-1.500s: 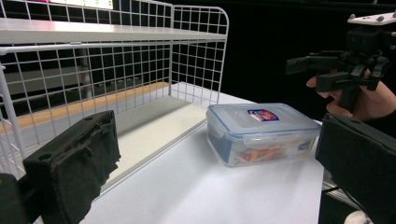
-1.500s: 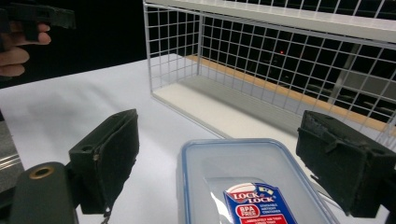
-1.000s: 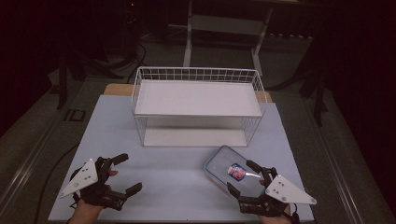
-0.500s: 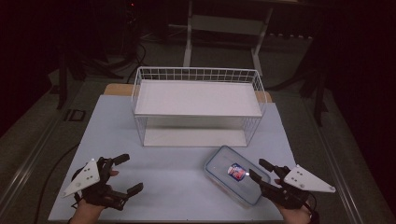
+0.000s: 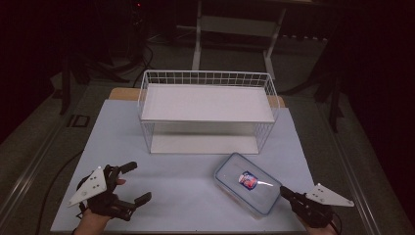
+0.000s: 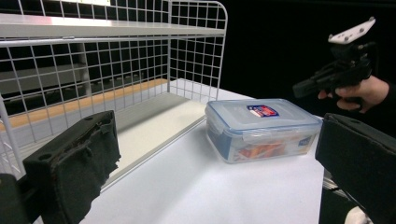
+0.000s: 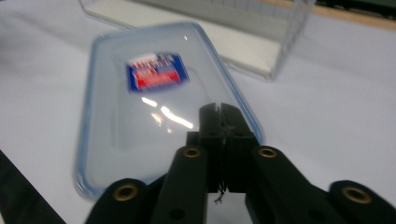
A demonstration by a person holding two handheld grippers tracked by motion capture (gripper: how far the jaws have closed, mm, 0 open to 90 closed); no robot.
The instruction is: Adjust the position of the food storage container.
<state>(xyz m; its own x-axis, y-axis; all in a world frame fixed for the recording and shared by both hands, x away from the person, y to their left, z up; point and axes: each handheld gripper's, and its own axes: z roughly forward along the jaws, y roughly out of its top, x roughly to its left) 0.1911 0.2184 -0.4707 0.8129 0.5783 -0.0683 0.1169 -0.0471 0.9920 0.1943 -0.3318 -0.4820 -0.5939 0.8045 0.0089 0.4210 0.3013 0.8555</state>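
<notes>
Wire rack [image 5: 208, 110] at 12 o'clock on table [image 5: 186, 196], white, two shelves. Clear lidded container [image 5: 248, 183] lies at 5 o'clock, just before rack; blue rim, red-blue label, orange contents blurred. Left gripper [image 5: 133, 182] at 7 o'clock, jaws spread, empty. Right gripper [image 5: 285, 193] just closing, jaws pressed together on nothing, tip above container corner; contact unclear, hand cut off.
</notes>
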